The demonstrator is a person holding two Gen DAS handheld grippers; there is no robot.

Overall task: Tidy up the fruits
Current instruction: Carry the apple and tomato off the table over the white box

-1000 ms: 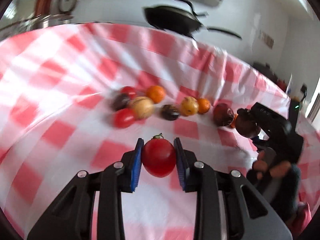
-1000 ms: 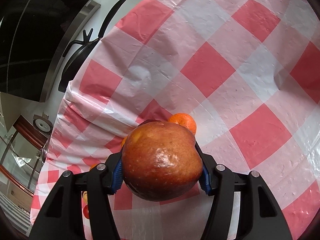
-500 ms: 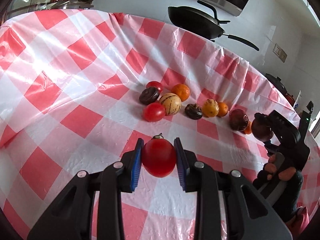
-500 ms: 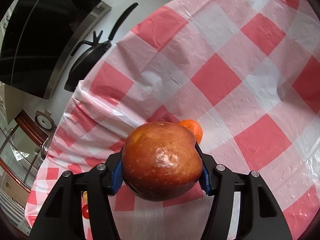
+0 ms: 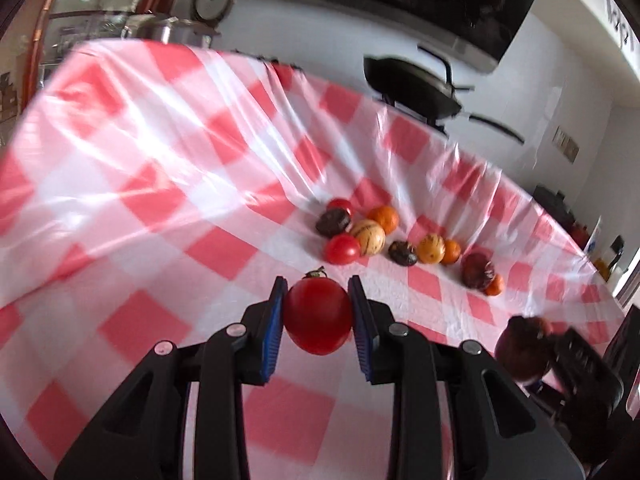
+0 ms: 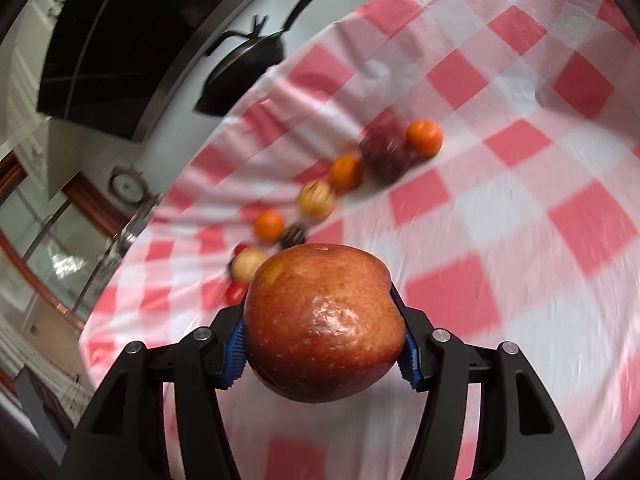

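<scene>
My left gripper (image 5: pixel 318 312) is shut on a red tomato (image 5: pixel 318 316) with a green stem, held above the checked cloth. My right gripper (image 6: pixel 322 334) is shut on a large red apple (image 6: pixel 322 322); the apple also shows in the left wrist view (image 5: pixel 524 354) at lower right. A row of several small fruits lies on the cloth: a loose tomato (image 5: pixel 341 249), a striped yellow fruit (image 5: pixel 368 237), oranges (image 5: pixel 383 218), dark fruits (image 5: pixel 333 222) and a dark red apple (image 5: pixel 477 271). The row also shows in the right wrist view (image 6: pixel 346 172).
A red-and-white checked plastic tablecloth (image 5: pixel 168 208) covers the table, creased at the far edge. A black wok (image 5: pixel 416 86) sits behind it under a dark range hood (image 6: pixel 132 40). Steel pots (image 5: pixel 160 30) stand at the back left.
Both grippers have pulled back and lifted with their fruits. The fruit row now looks farther off in the left view and has come into sight in the right view.
</scene>
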